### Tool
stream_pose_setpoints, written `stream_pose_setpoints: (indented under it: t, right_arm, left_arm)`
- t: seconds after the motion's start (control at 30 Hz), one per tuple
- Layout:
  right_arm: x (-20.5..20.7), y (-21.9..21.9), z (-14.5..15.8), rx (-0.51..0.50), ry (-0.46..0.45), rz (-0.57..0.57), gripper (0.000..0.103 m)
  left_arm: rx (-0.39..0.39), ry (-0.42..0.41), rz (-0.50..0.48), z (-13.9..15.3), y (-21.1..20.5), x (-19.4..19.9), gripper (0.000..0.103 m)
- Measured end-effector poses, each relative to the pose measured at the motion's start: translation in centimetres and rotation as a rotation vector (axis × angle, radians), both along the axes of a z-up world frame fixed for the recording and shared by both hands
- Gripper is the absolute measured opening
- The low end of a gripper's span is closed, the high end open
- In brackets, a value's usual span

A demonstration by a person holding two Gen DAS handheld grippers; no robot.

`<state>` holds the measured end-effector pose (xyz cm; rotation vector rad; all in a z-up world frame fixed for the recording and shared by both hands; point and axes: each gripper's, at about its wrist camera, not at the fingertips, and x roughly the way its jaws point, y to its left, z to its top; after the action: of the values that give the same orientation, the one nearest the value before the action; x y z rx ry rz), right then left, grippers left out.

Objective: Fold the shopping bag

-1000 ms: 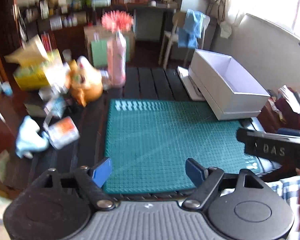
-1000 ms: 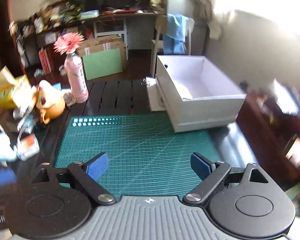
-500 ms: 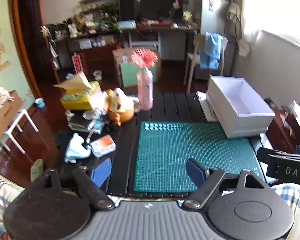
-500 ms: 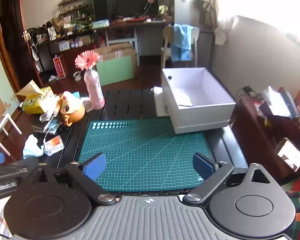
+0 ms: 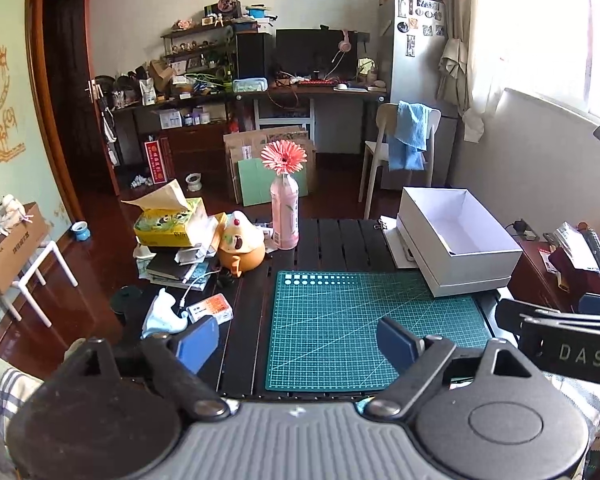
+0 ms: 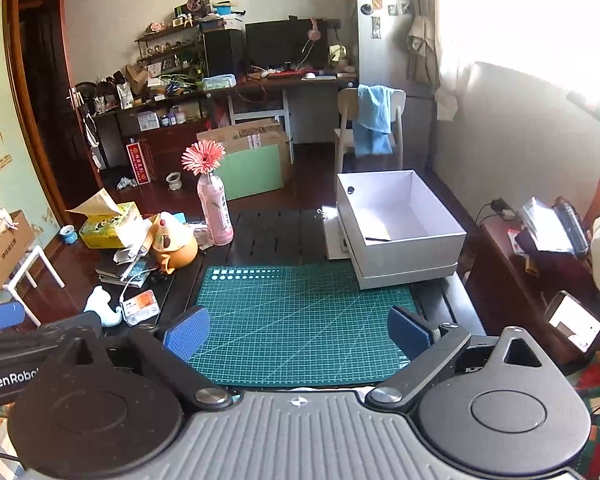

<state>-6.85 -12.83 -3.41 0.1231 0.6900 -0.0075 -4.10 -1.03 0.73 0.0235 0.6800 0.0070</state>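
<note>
Left gripper [image 5: 298, 340] and right gripper [image 6: 298, 330] both spread apart, empty, above green cutting mat [image 5: 364, 320]. White box [image 6: 400, 224] at 1 o'clock, touching the mat.

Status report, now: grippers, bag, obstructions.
Left gripper open, empty. Right gripper open, empty. No shopping bag in view. White box overlaps the green mat's far right corner.
</note>
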Motion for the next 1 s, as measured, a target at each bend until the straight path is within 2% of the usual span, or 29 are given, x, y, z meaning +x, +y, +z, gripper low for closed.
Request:
stream_pose_setpoints:
  t: [1.0]
  right_arm:
    - [-0.21, 0.63, -0.25, -0.003, 0.022, 0.008, 0.096]
  left_arm:
    - [-0.003, 0.009, 0.008, -0.47, 0.39, -0.30, 0.086]
